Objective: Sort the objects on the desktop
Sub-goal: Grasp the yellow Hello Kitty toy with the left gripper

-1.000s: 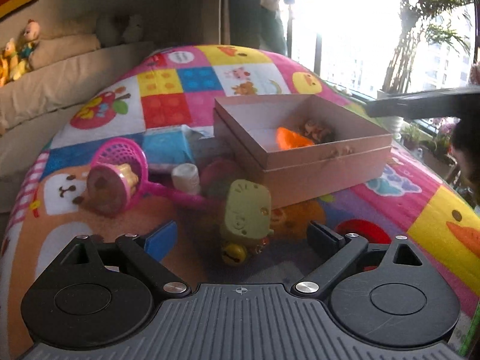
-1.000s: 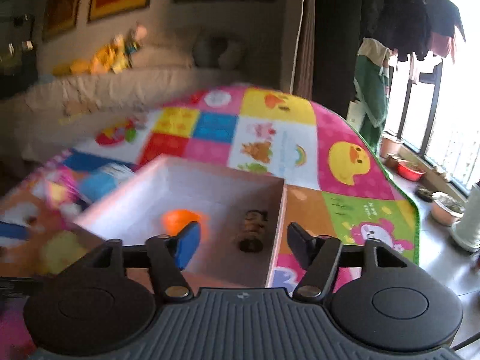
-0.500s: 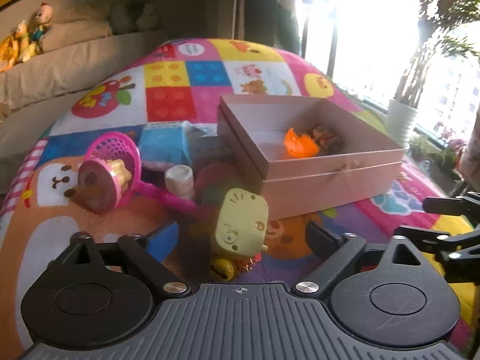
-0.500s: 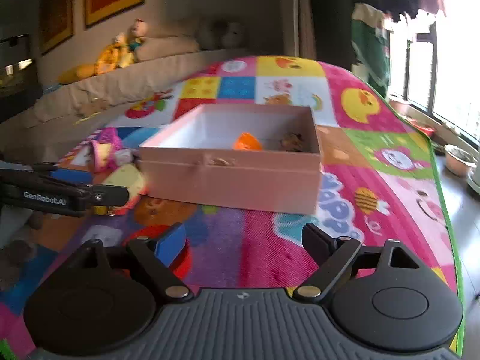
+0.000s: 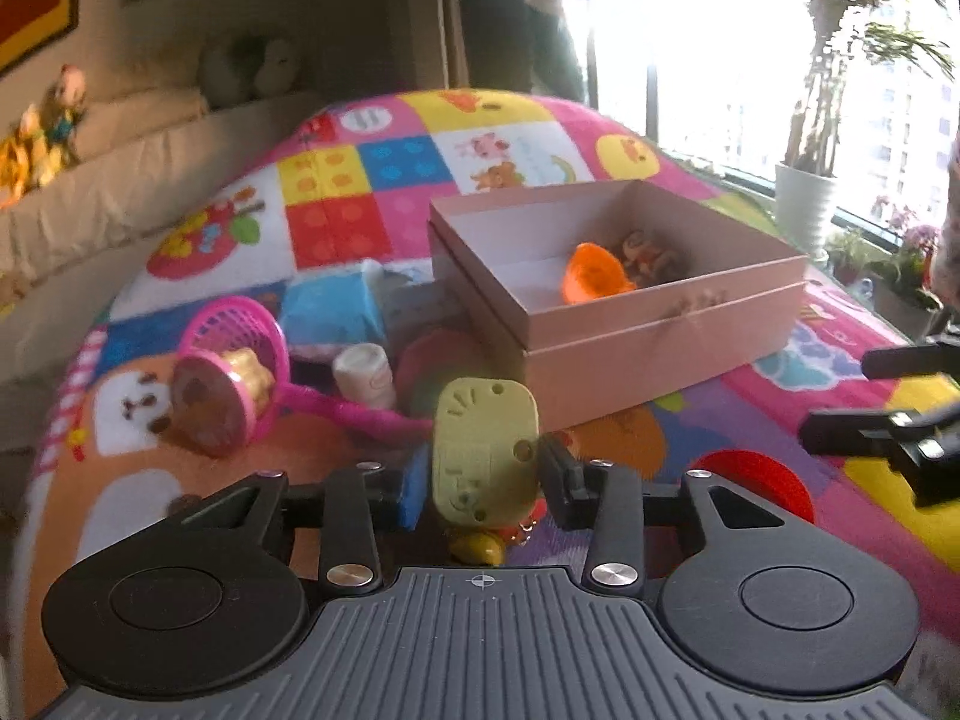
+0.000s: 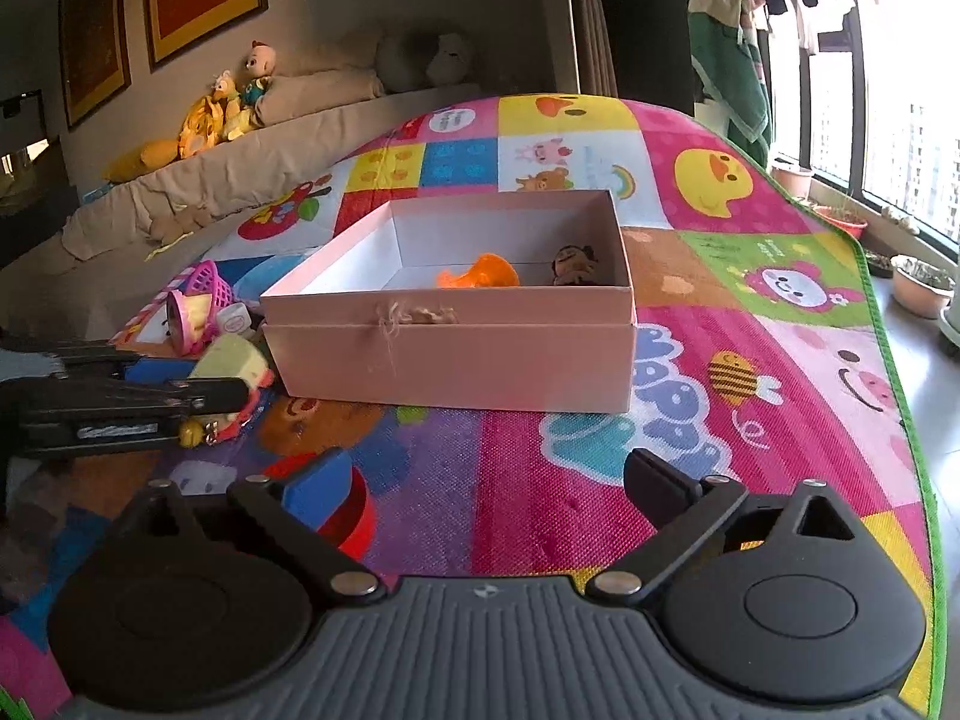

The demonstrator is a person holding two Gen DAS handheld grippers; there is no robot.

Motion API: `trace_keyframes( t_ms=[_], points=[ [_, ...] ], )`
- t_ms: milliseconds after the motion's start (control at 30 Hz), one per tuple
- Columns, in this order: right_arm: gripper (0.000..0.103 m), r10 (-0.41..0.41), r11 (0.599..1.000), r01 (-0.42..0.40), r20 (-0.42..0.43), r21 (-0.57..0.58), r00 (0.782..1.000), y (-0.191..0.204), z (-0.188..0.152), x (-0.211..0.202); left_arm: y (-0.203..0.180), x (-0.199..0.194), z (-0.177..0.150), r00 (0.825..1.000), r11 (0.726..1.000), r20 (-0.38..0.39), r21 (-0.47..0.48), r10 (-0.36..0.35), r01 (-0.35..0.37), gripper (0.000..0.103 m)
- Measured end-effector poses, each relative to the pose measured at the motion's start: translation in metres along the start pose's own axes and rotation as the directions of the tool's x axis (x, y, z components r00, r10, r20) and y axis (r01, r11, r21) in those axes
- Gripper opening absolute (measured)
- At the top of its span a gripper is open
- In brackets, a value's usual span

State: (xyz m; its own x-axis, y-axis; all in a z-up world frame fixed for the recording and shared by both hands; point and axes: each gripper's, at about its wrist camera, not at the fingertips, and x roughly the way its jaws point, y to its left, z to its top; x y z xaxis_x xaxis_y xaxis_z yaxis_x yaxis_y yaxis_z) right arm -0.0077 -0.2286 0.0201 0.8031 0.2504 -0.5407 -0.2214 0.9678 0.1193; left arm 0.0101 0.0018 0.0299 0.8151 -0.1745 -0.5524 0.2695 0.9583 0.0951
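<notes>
The left hand-held gripper has just closed and now clamps a yellow-green toy low over the colourful play mat, close to the near left corner of the pink box. The right hand-held gripper, its jaws just opened wide with nothing between them, hangs before the box's near side. An orange toy and a brown figure lie inside the box
</notes>
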Motion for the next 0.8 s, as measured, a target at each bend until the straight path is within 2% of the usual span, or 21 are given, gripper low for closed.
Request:
trace_keyframes(
  t_ms=[100,267,367,433,533,633,733,800],
  points=[
    [0.099,-0.001,1.0,0.001,-0.002,-0.005,1.0,0.001,0.0,0.001,0.007,-0.018,0.001,1.0,1.0,0.029,0.022,0.011,-0.012,0.043],
    [0.1,-0.005,1.0,0.005,-0.004,-0.014,1.0,0.002,0.0,0.001,0.022,-0.049,0.013,0.983,0.989,0.131,0.067,0.126,-0.135,0.043],
    [0.1,-0.007,1.0,0.007,0.001,-0.013,1.0,0.002,-0.001,0.0,0.02,-0.06,0.012,0.984,0.986,0.135,0.098,0.119,-0.133,0.043],
    [0.1,-0.007,1.0,0.007,0.003,-0.014,1.0,0.002,-0.001,-0.001,0.014,-0.062,0.004,0.992,0.988,0.097,0.119,0.083,-0.094,0.043],
    [0.1,-0.007,1.0,0.007,0.007,-0.02,1.0,0.003,-0.001,-0.001,0.007,-0.062,-0.012,1.0,0.995,0.01,0.102,-0.006,0.005,0.043],
    [0.101,-0.007,1.0,0.007,0.007,-0.027,1.0,0.004,-0.001,-0.002,-0.001,-0.063,-0.027,0.992,0.99,-0.051,0.074,-0.117,0.121,0.052],
    [0.101,-0.01,0.999,0.01,0.008,-0.036,1.0,0.006,-0.001,-0.002,-0.008,-0.071,-0.03,0.981,0.977,-0.038,0.089,-0.189,0.192,0.062],
    [0.101,-0.014,0.999,0.014,0.012,-0.038,1.0,0.007,-0.002,-0.003,-0.009,-0.072,-0.028,0.968,0.966,-0.048,0.072,-0.245,0.248,0.061]
  ],
)
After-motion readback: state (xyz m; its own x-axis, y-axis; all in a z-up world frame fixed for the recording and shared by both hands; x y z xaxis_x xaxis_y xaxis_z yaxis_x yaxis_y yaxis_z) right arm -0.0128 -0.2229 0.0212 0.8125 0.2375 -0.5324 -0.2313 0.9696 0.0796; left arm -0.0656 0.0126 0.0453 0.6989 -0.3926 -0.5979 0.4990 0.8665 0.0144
